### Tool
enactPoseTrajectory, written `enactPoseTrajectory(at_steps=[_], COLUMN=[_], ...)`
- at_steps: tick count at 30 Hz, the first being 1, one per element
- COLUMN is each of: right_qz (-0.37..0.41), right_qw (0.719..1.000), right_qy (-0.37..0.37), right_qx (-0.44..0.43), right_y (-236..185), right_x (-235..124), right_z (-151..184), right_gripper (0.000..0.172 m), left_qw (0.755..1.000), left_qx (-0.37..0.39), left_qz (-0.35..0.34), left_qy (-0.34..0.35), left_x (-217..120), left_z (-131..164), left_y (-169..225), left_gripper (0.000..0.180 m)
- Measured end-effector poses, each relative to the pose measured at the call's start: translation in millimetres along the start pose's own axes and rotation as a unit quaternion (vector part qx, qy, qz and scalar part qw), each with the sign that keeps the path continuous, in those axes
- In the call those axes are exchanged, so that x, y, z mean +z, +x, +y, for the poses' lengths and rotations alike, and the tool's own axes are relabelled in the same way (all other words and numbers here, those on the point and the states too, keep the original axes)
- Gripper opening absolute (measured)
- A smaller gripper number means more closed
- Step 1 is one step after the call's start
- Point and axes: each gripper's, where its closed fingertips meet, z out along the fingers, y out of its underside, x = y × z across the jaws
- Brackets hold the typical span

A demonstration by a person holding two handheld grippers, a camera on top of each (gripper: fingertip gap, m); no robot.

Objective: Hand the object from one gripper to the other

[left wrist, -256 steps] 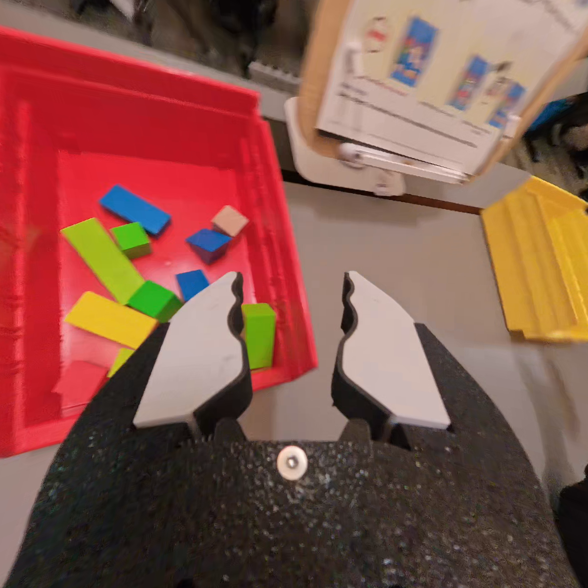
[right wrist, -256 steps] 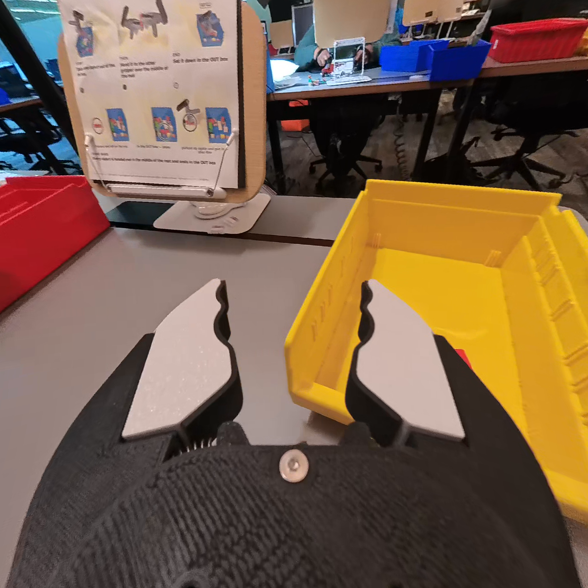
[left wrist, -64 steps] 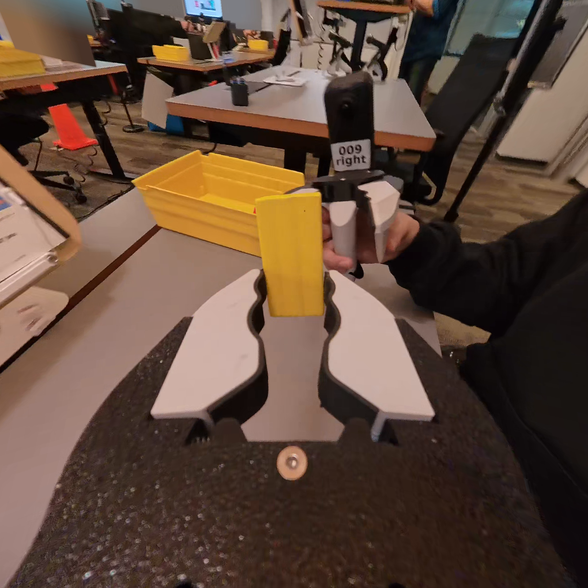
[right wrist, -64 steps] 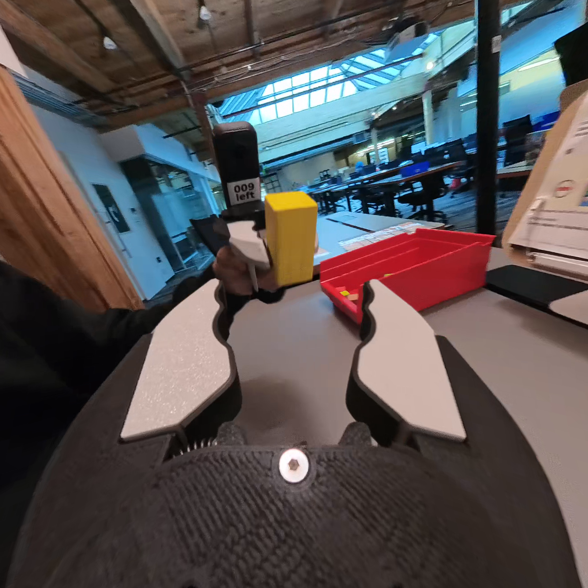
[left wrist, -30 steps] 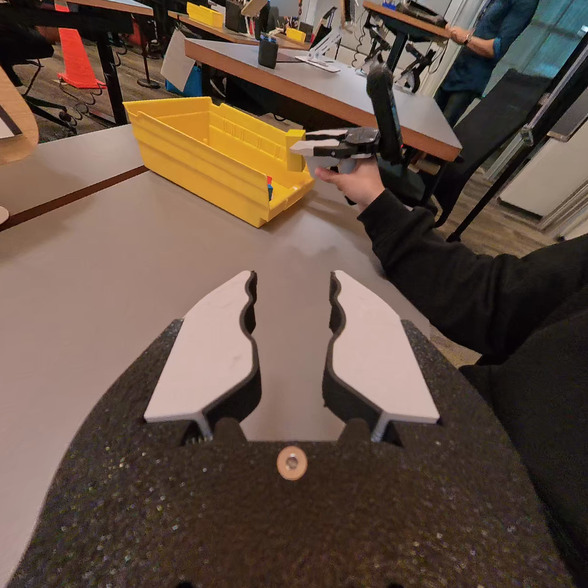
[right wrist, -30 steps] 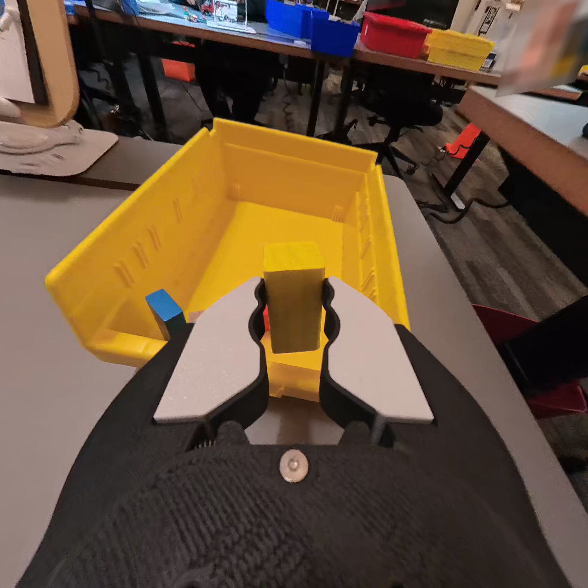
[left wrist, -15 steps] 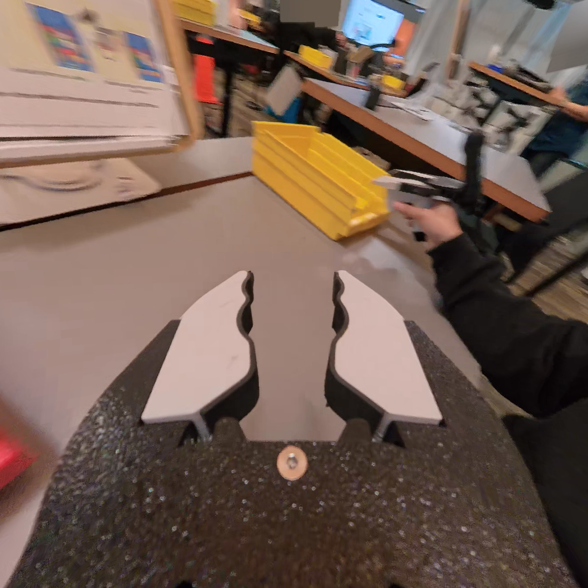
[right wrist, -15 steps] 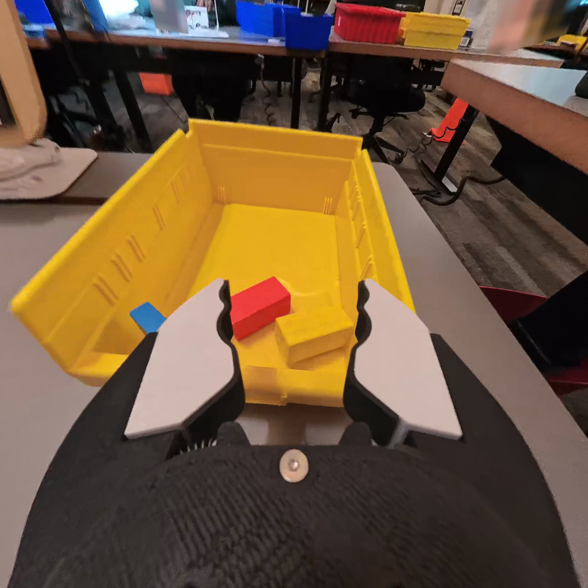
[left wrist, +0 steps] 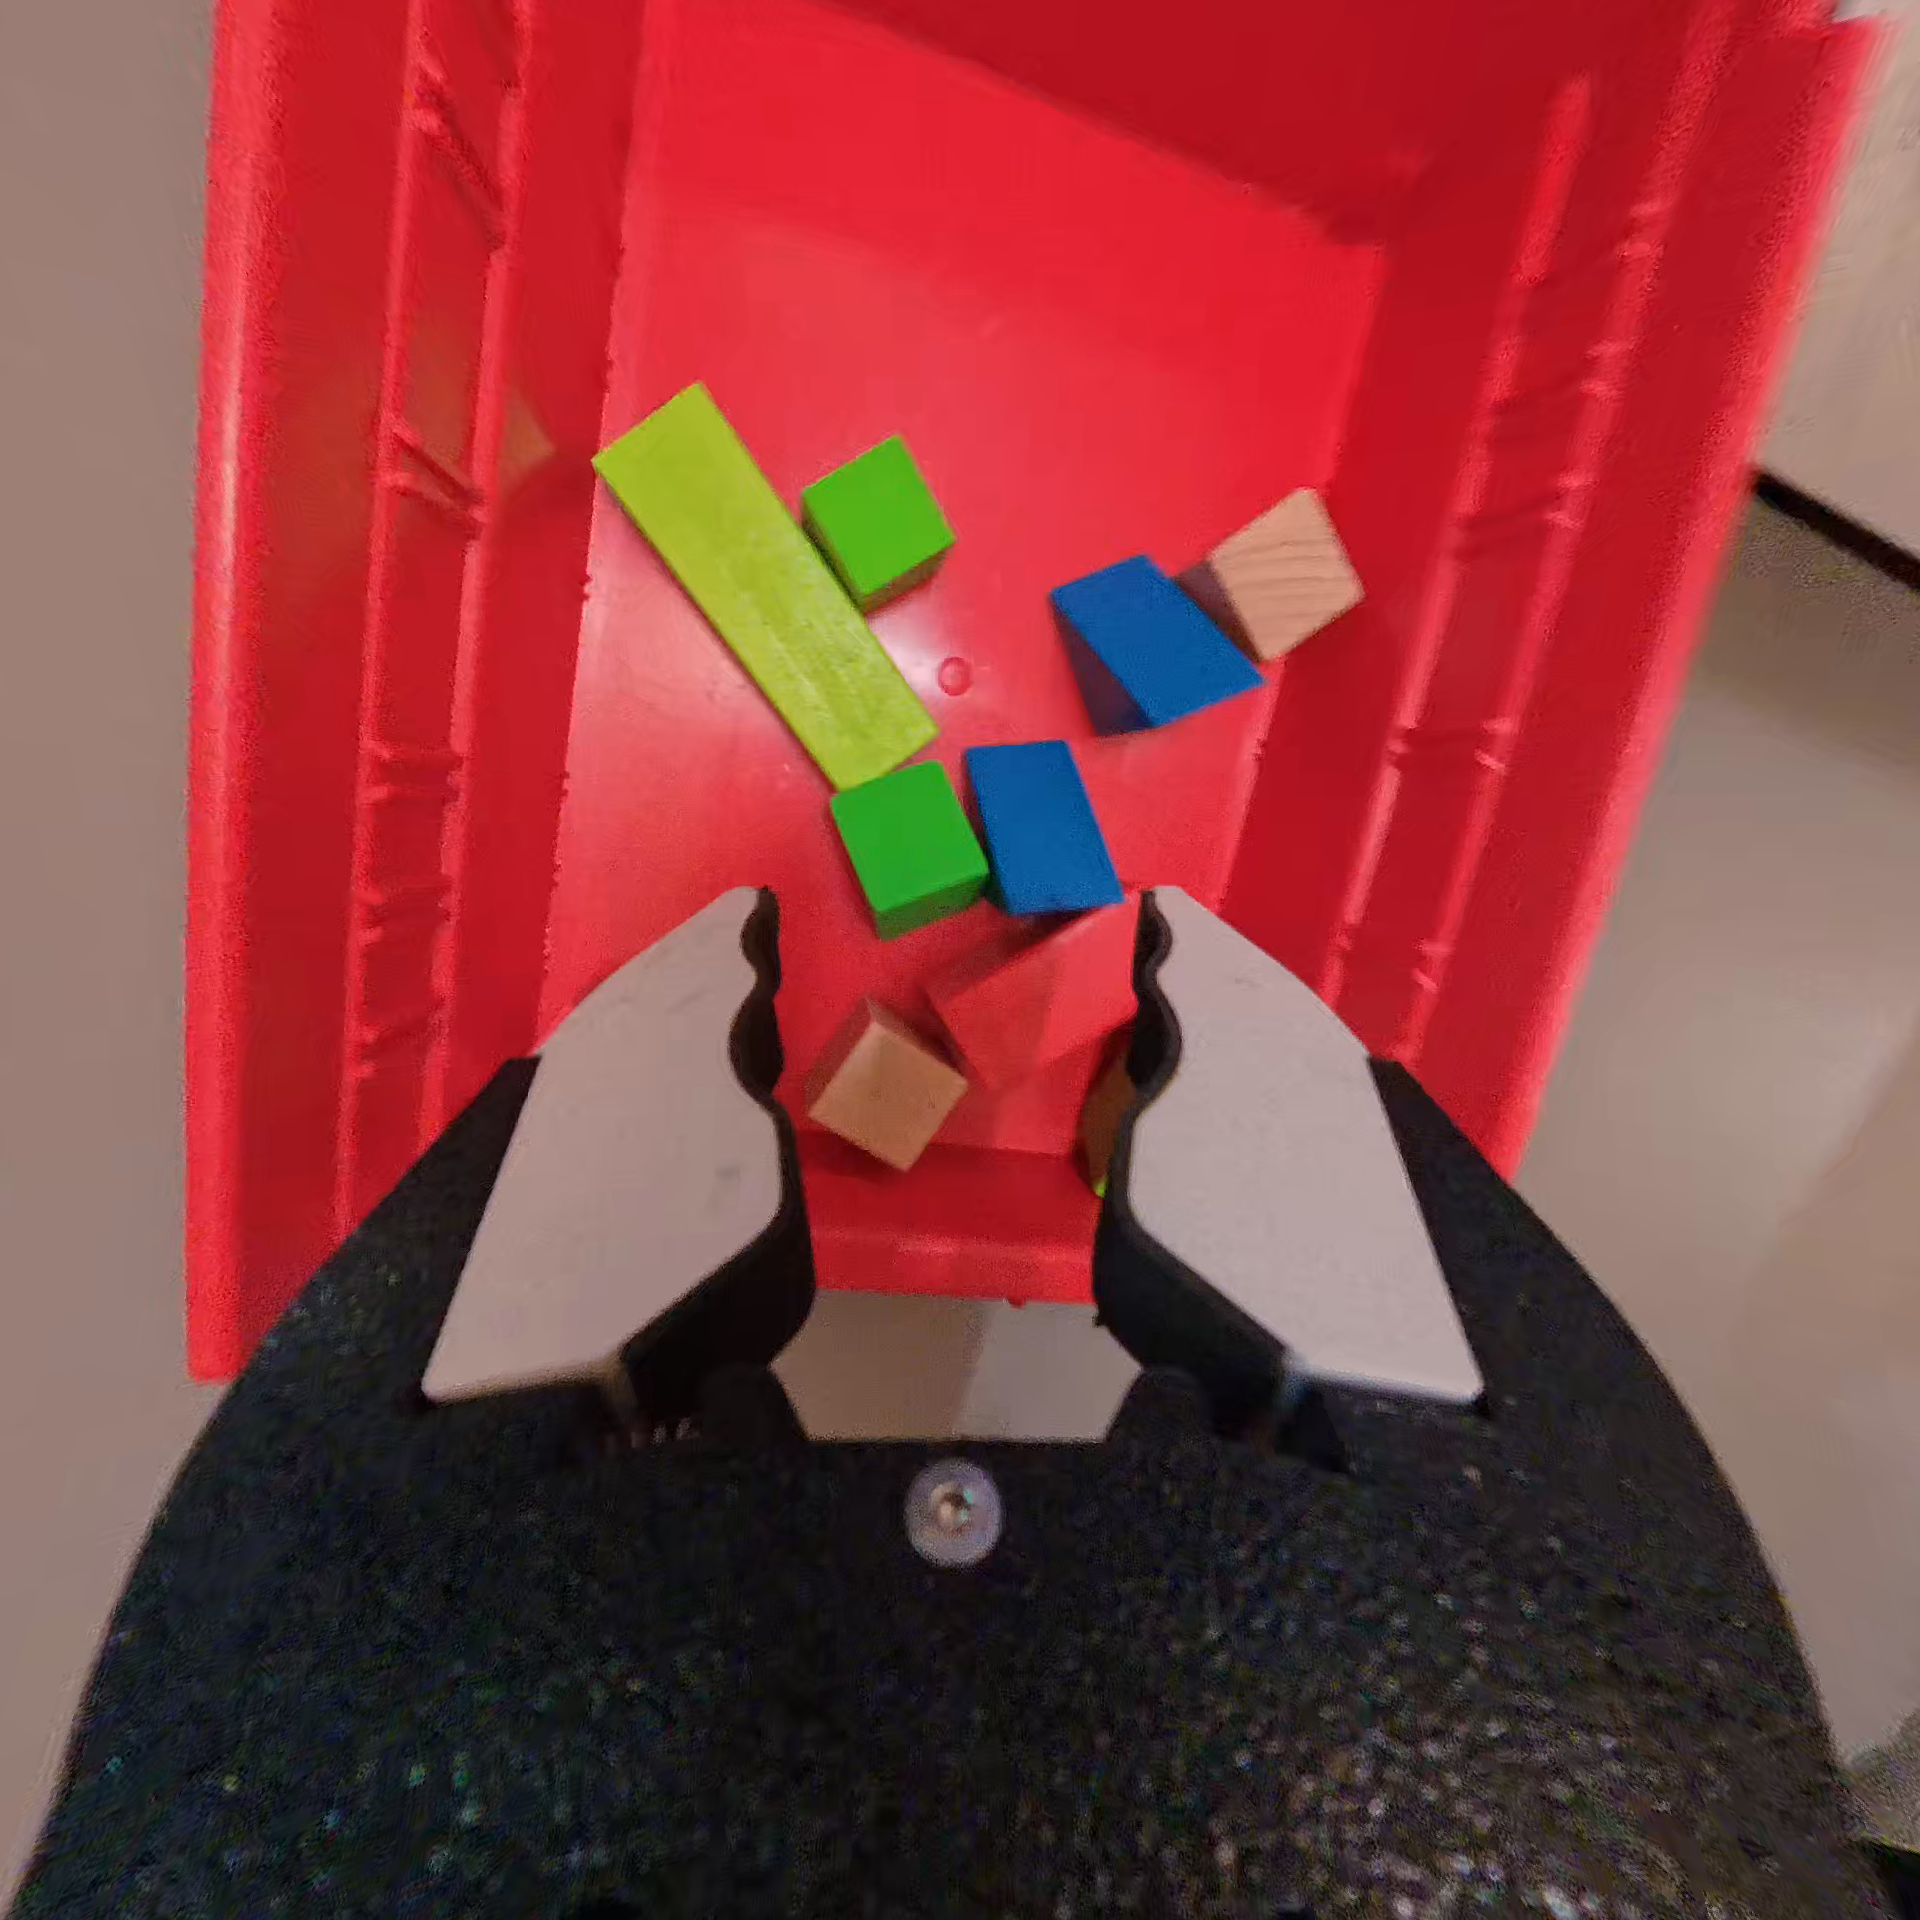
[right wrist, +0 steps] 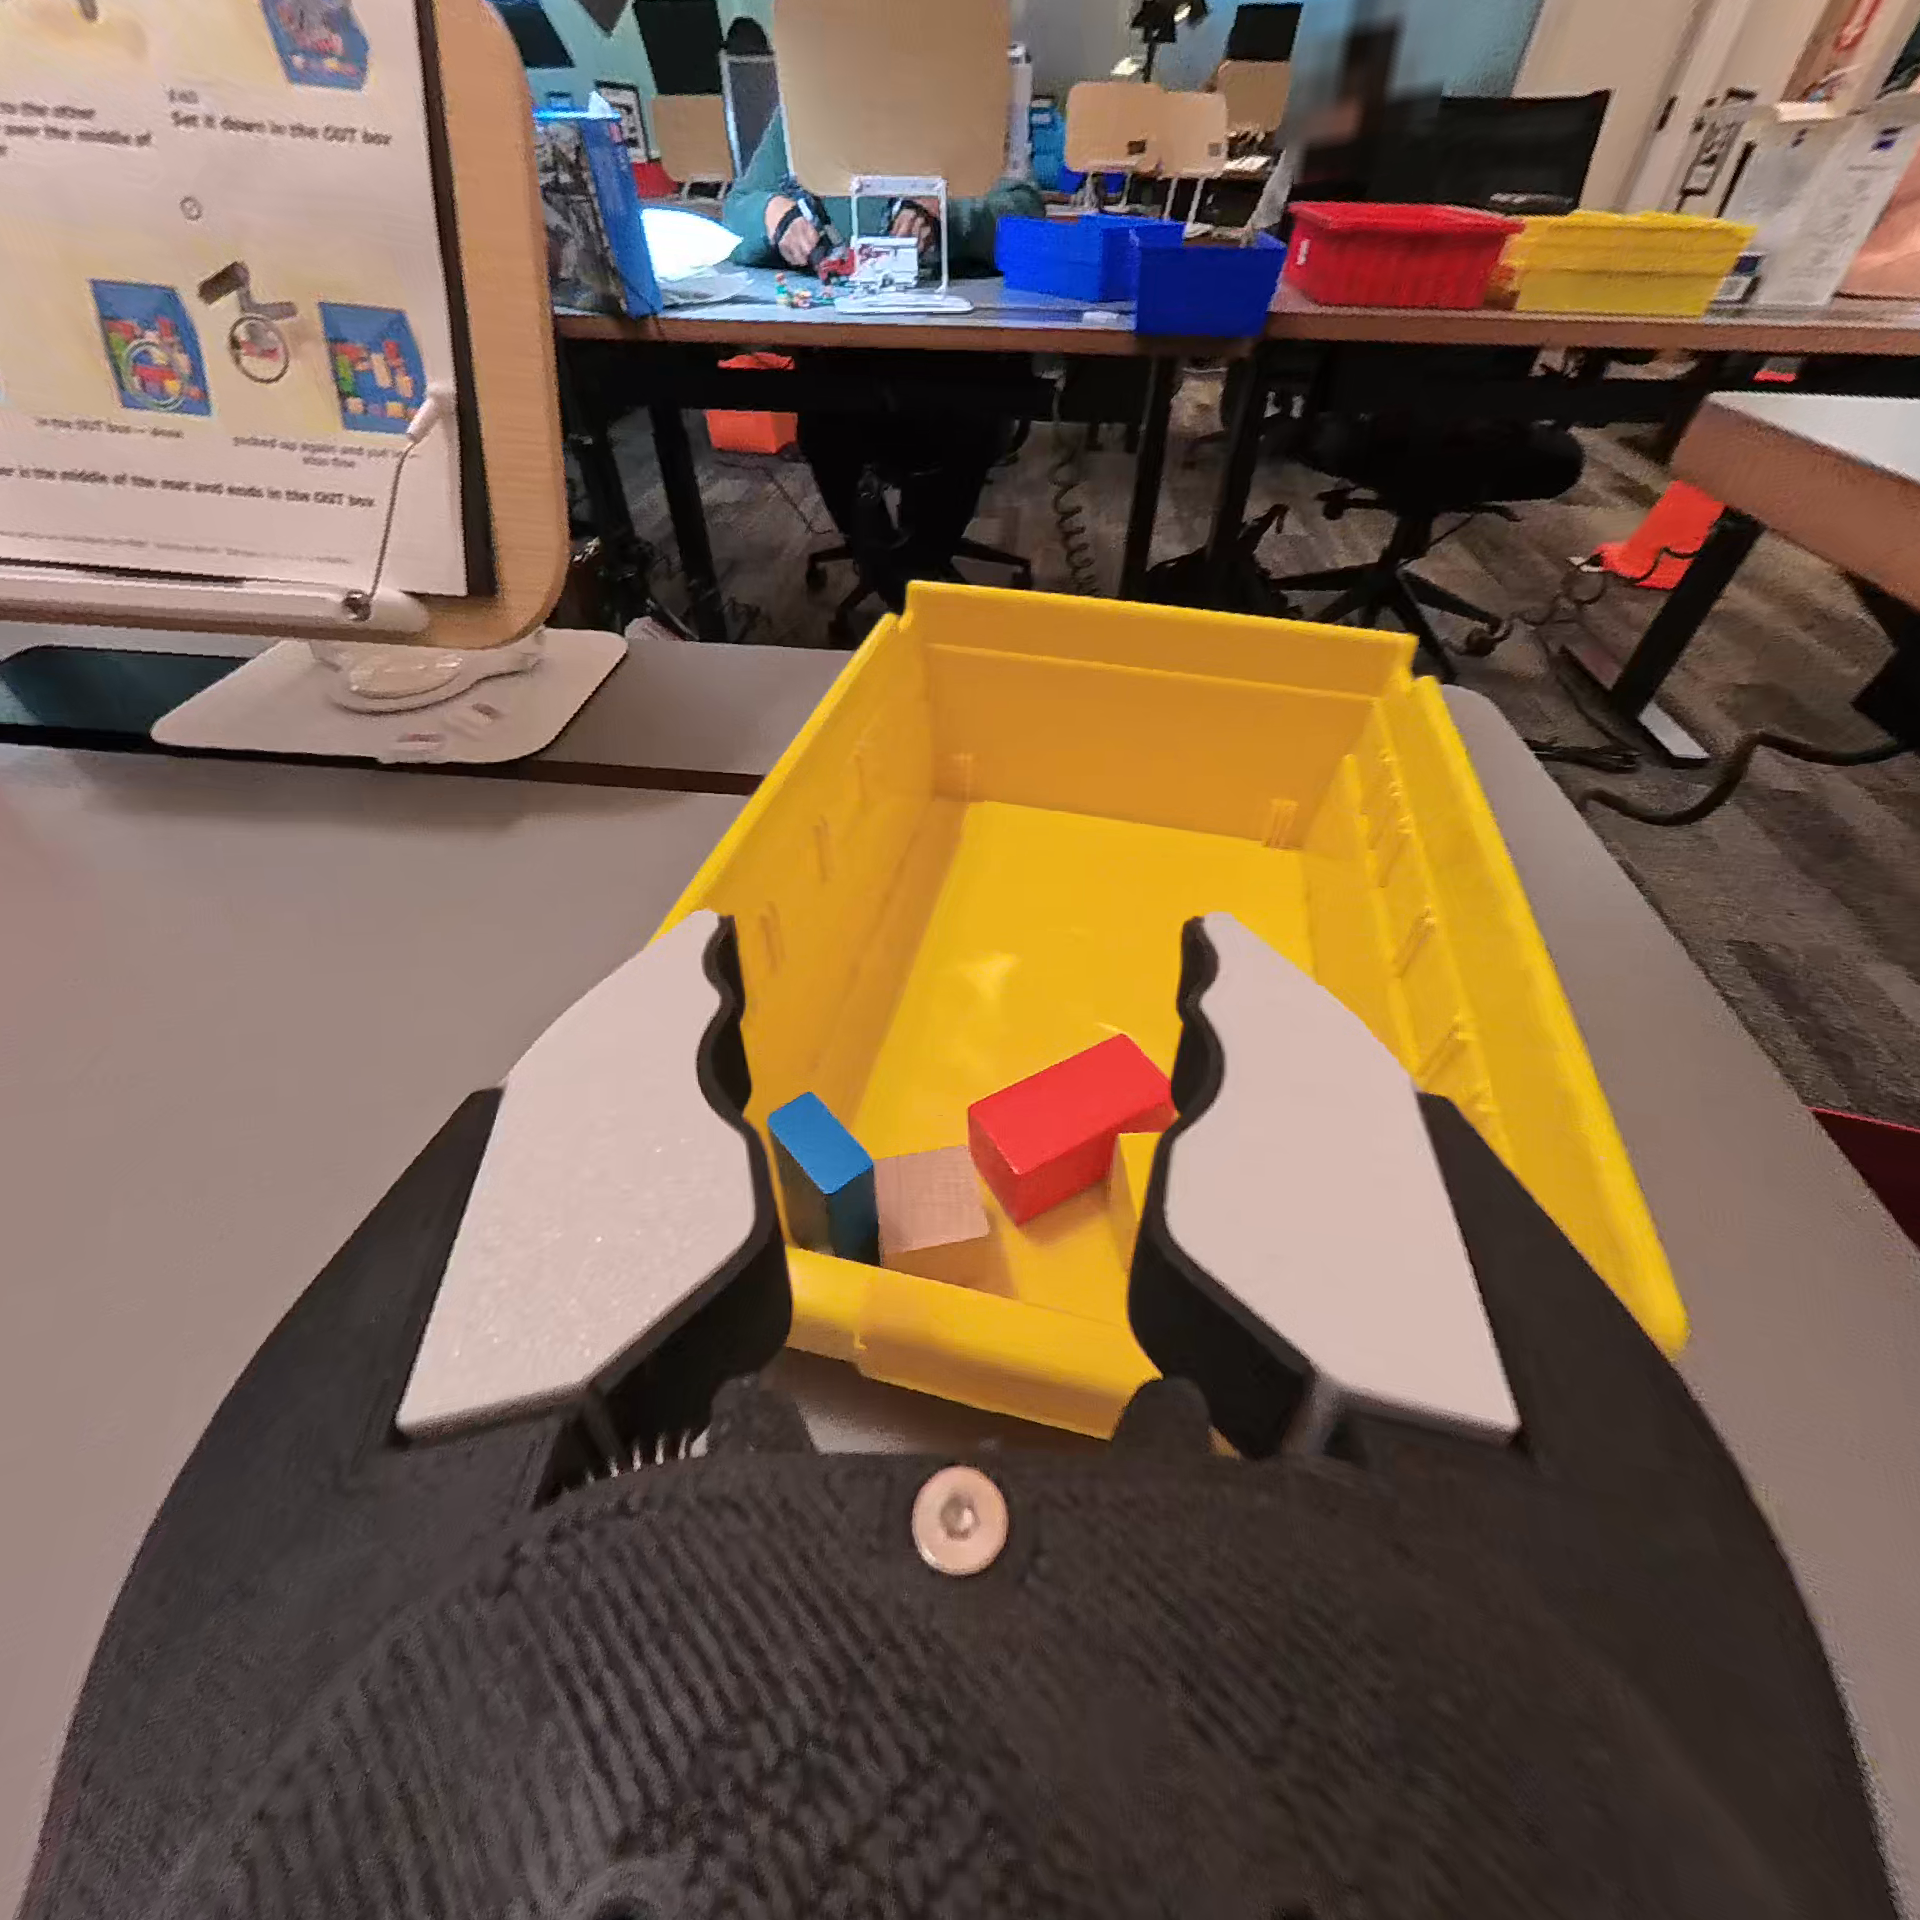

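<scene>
Left gripper (left wrist: 951,925) hovers open and empty above wooden blocks in the red bin (left wrist: 1455,520); right gripper (right wrist: 956,935) is open too. The red block (left wrist: 1039,1003) below looks light, rigid, smooth; grip its flat sides.

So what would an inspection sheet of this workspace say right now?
Surface: grey table, bare between bins.
Job's things: red bin holds green, blue, wood and red blocks; yellow bin holds a red block, blue block and wood block.
Clutter: instruction stand.
Tongs: left tongs open, over the red bin; right tongs open, at the yellow bin.
Cables: cable on the floor.
Surroundings: desks, chairs, a seated person.
</scene>
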Motion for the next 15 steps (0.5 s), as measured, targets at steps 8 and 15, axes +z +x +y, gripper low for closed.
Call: enactPoseTrajectory(at_steps=[8,15], right_qz=[-0.022,-0.032], right_qw=[1.000,0.999], right_qy=[-0.016,0.000], right_qx=[0.001,0.029], right_y=[-6.6,-5.2], right_x=[4.7,5.0], right_z=[6.2,4.4], right_gripper=[0.080,0.080], left_qw=[0.988,0.977], left_qx=[-0.108,-0.165], left_qz=[-0.064,-0.084], left_qy=[-0.086,-0.109], left_x=[52.3,75.3], left_z=[-5.6,4.6], left_y=[-19.4,-28.0], left_gripper=[0.060,0.057])
